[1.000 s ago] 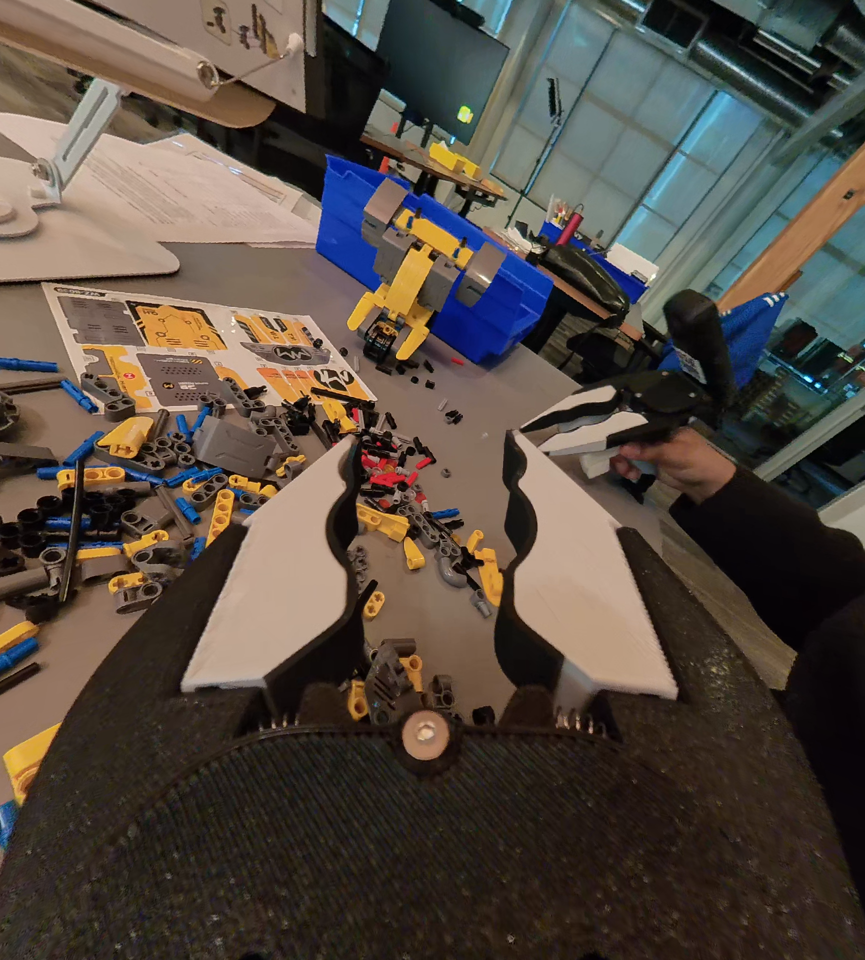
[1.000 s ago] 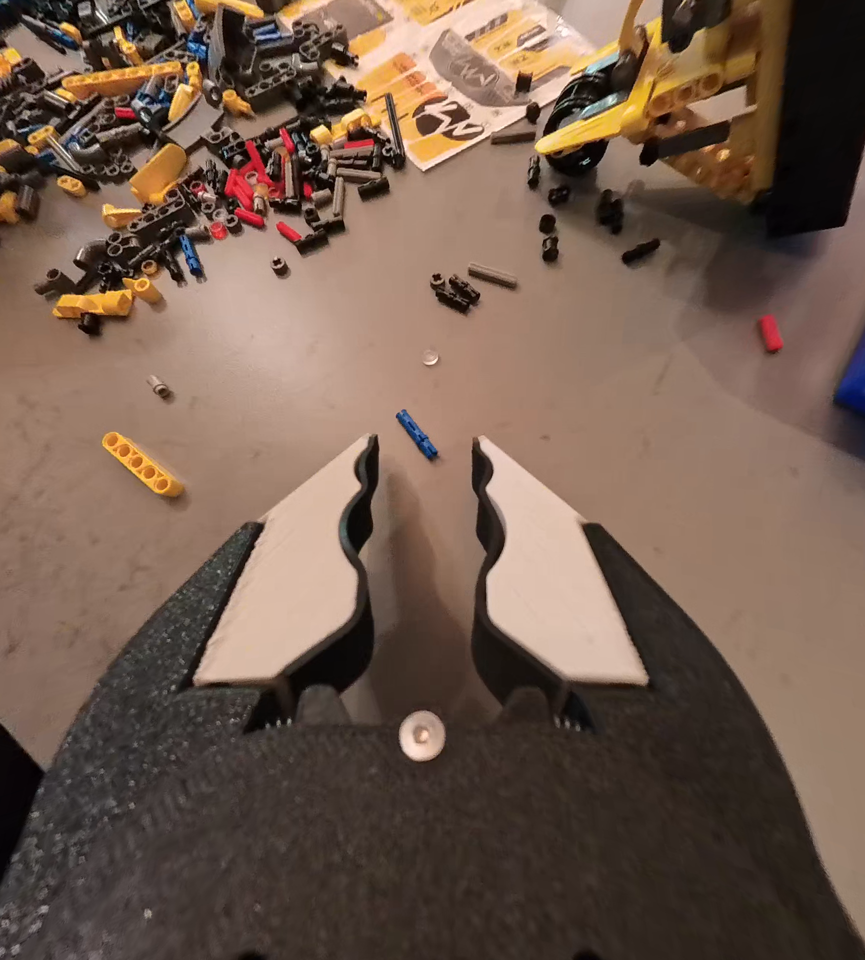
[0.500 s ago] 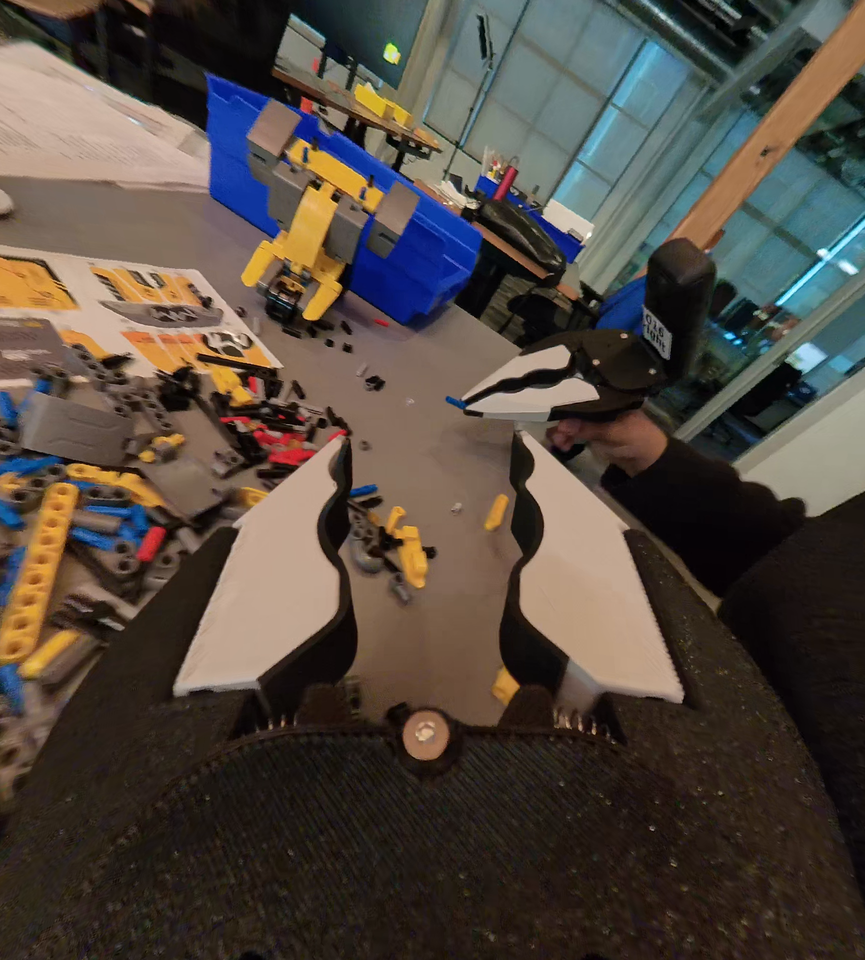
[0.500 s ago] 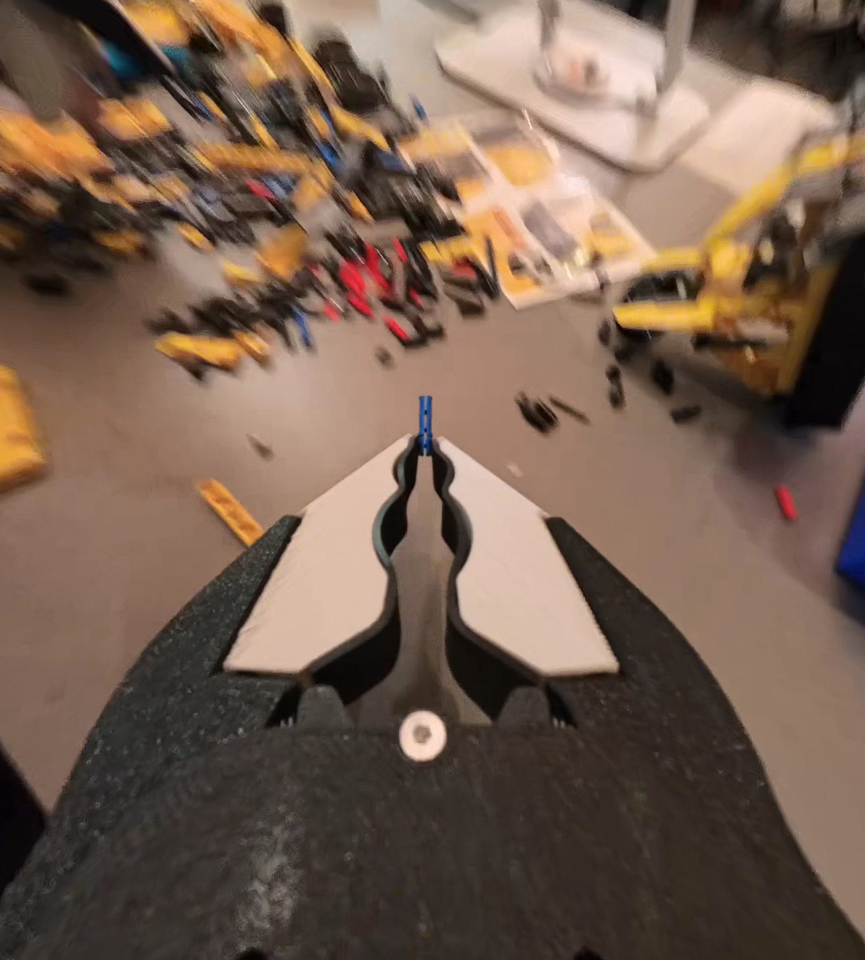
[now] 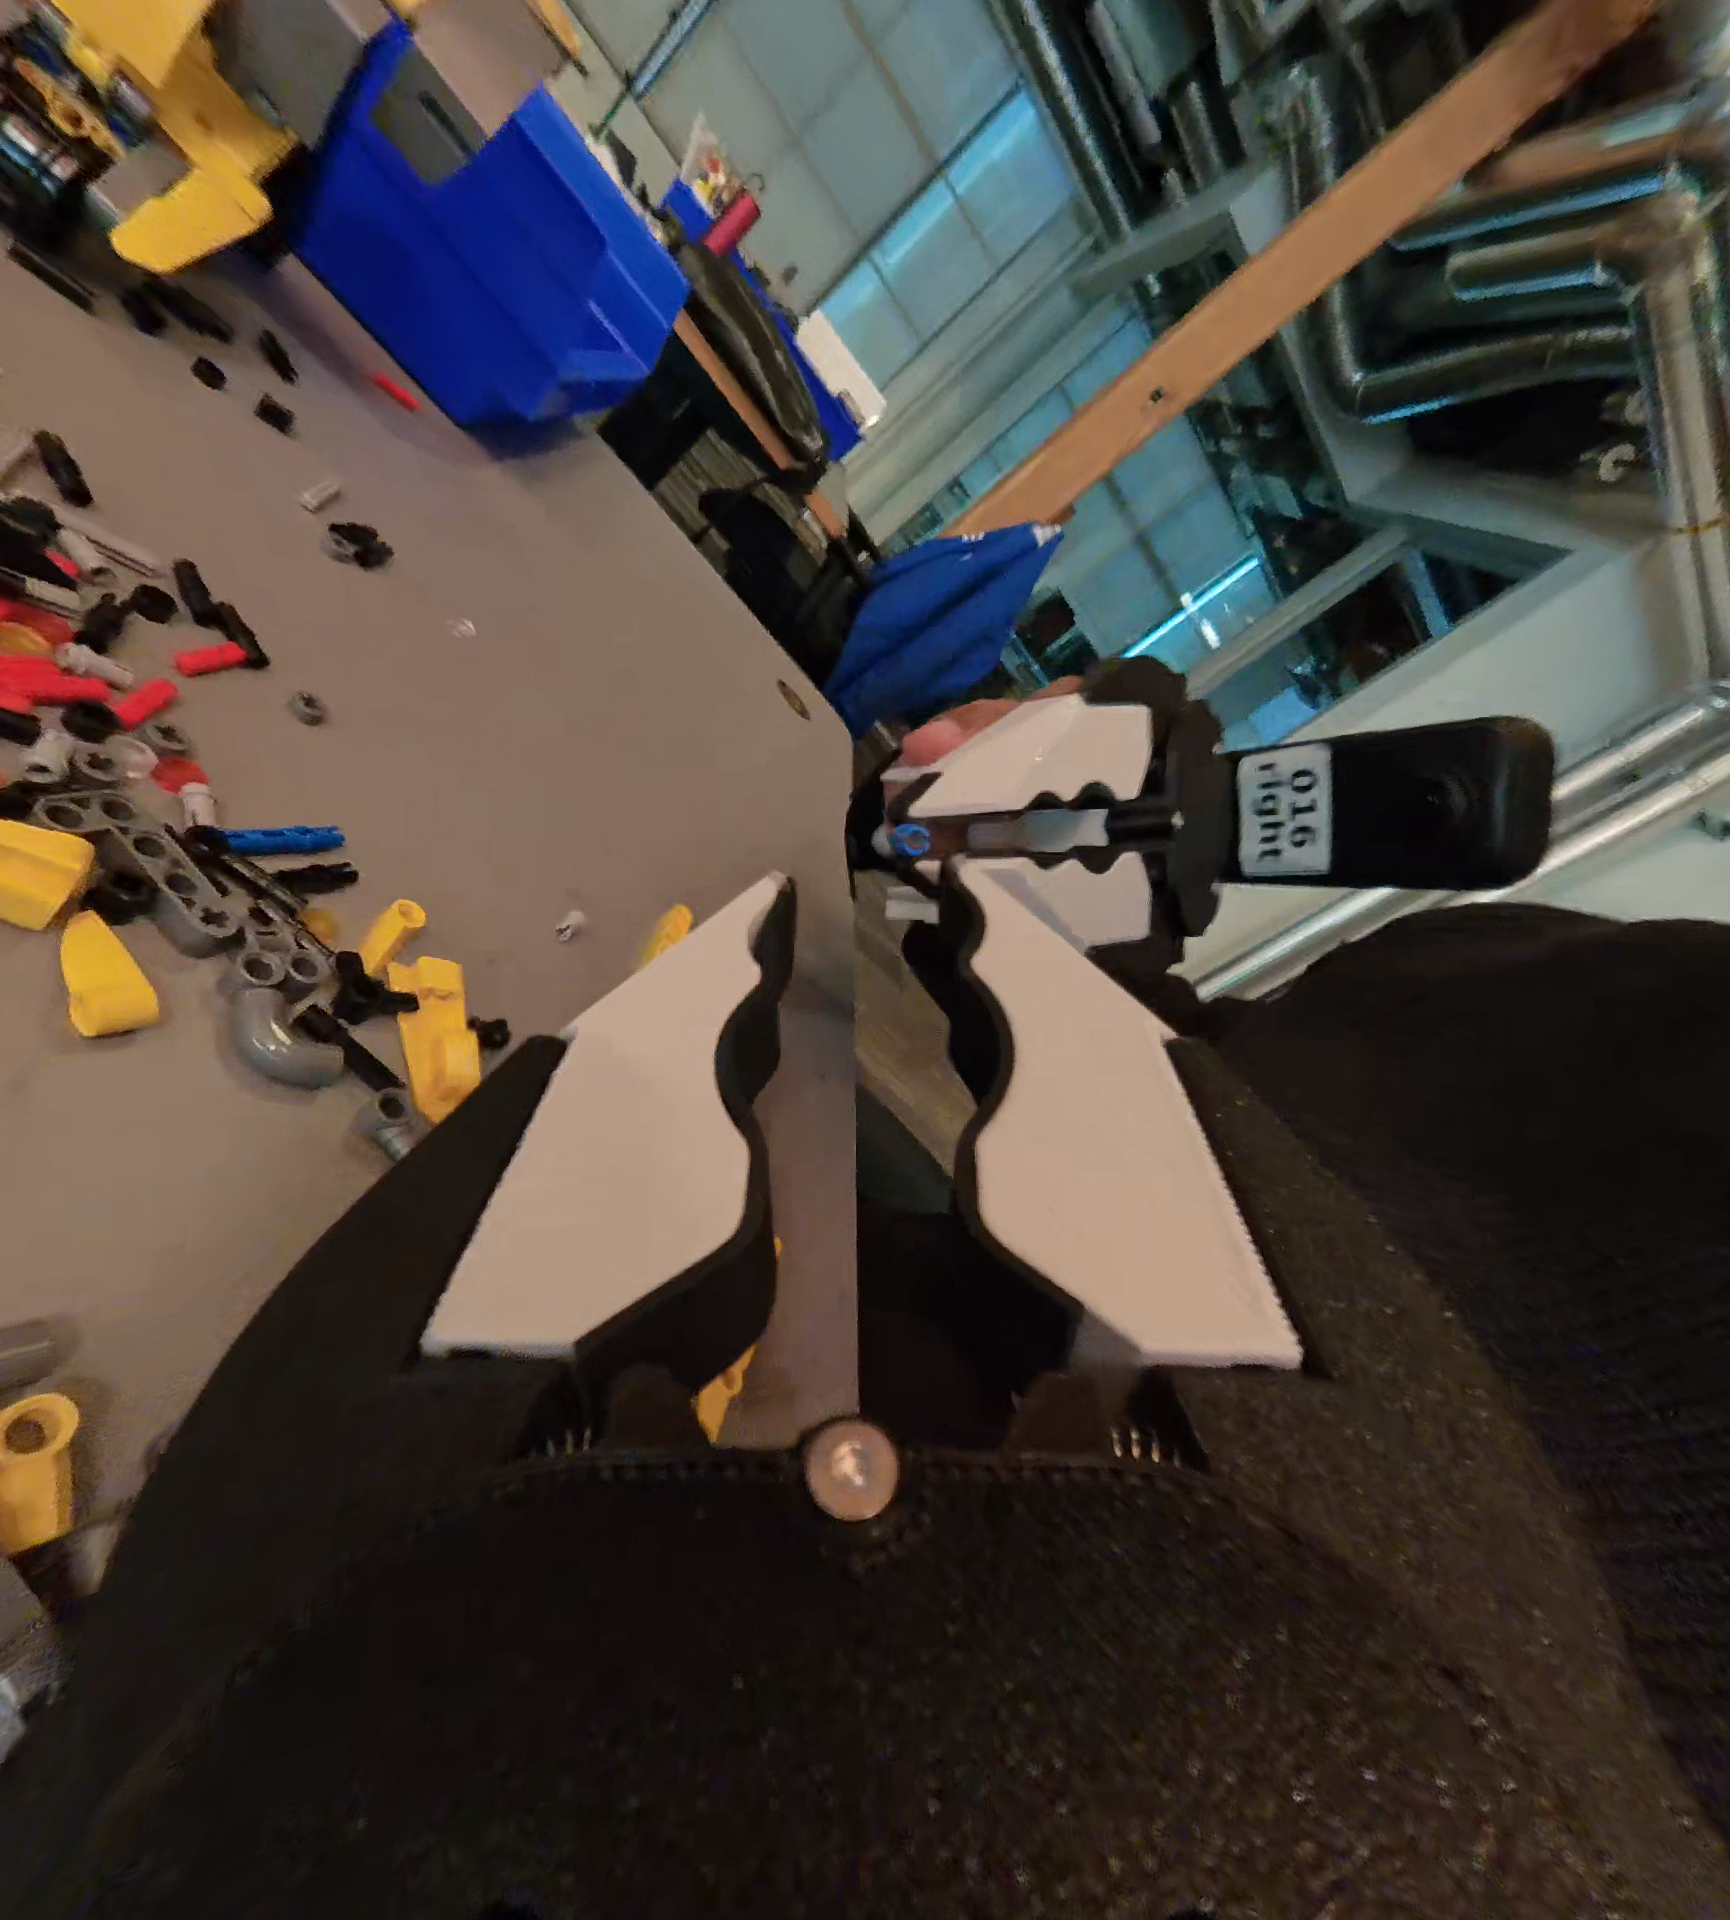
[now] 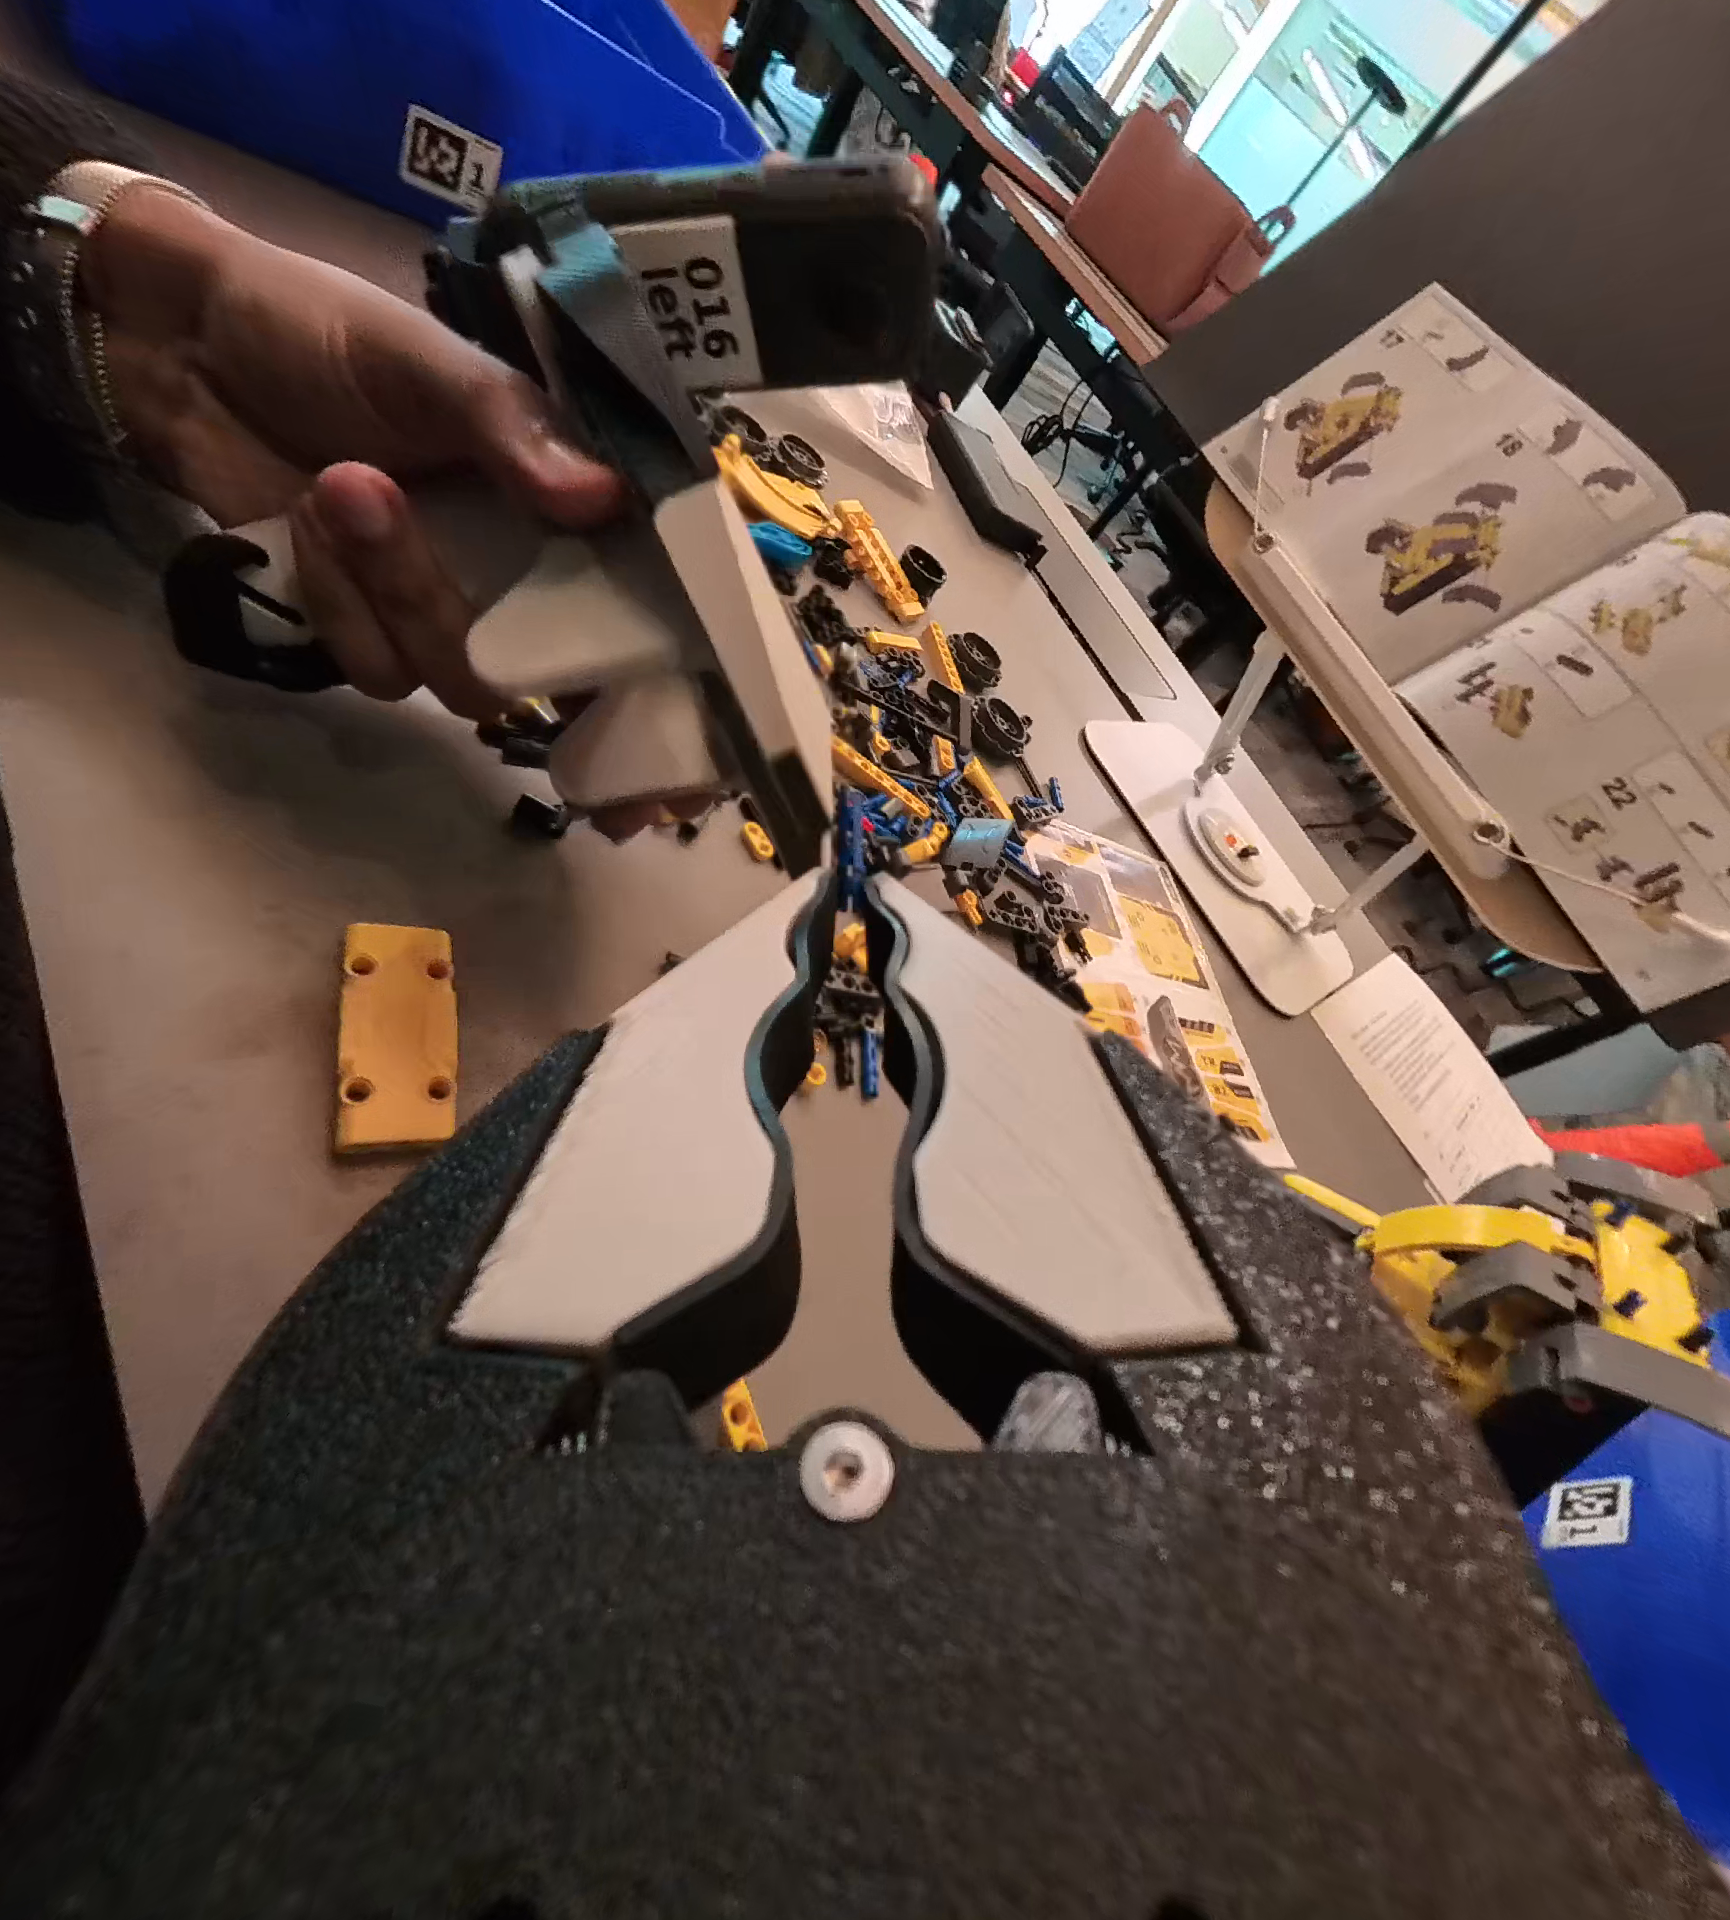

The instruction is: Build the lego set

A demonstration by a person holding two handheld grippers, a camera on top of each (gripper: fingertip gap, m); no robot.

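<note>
My right gripper (image 6: 845, 883) is shut on a small blue pin (image 6: 848, 847) that sticks out past its tips. It is held in the air off the table's edge. In the left wrist view the right gripper (image 5: 928, 834) faces me with the blue pin (image 5: 905, 837) end-on. My left gripper (image 5: 869, 883) is open and empty, its tips just short of the pin. The left gripper's fingers (image 6: 747, 644) show in the right wrist view, with a hand (image 6: 321, 416) holding it. The part-built yellow and grey model (image 6: 1526, 1288) stands against a blue bin (image 6: 1723, 1558).
Loose yellow, black, red and blue pieces (image 5: 165, 894) cover the grey table (image 5: 549, 665). A yellow panel (image 6: 393, 1039) lies alone. An open instruction booklet (image 6: 1515, 675) sits on a white stand. The blue bin (image 5: 487, 270) stands at the table's far side. My left and right fingertips are right by each other.
The right gripper shut on the blue pin, lifted it off the table and turned to face the left gripper. The left gripper swung right to the table's edge, still open.
</note>
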